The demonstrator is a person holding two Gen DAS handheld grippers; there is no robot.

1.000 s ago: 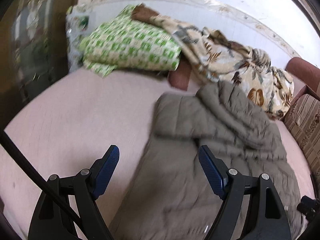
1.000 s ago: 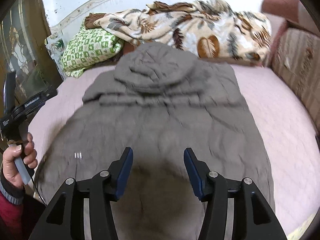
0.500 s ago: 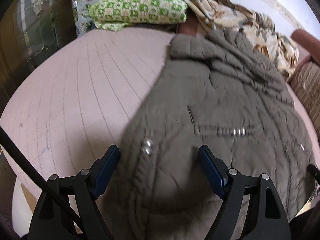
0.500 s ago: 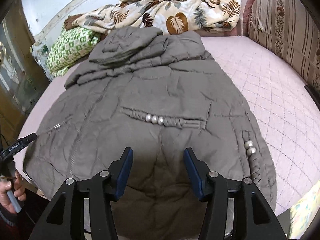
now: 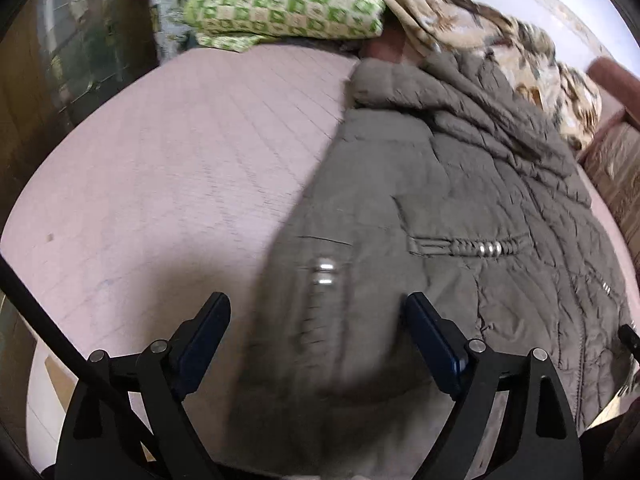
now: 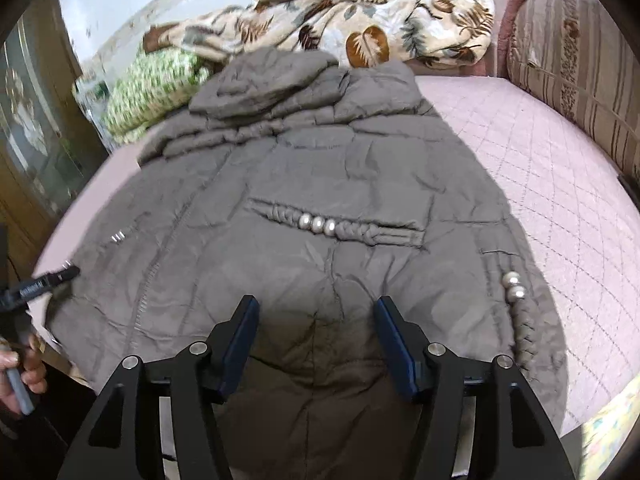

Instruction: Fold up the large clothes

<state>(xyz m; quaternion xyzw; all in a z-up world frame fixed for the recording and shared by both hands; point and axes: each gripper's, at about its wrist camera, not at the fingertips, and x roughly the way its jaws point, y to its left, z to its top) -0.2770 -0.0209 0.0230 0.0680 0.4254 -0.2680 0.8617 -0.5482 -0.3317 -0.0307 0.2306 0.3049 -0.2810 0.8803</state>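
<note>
A grey-brown quilted hooded coat (image 6: 320, 168) lies spread flat on the pink bed, hood at the far end and a braided strap with pearl beads (image 6: 318, 224) across its middle. My right gripper (image 6: 317, 304) hovers over the near hem, jaws opening, pads apart and pressing on nothing. My left gripper (image 5: 316, 304) hangs over the coat's (image 5: 460, 208) left edge near a beaded side strap (image 5: 322, 274). Its jaws are opening too, with cloth below them but not pinched.
A pink quilted bedcover (image 5: 180, 168) shows bare left of the coat and also on the right (image 6: 540, 168). A green-checked pillow (image 5: 288, 4) and a leaf-print blanket (image 6: 360, 20) lie at the head. A striped cushion (image 6: 572, 48) stands far right. A hand (image 6: 24, 364) shows lower left.
Both grippers came down and nearer to the coat's lower part, so the coat fills more of each view. The fingers of both now stand slightly wider apart.
</note>
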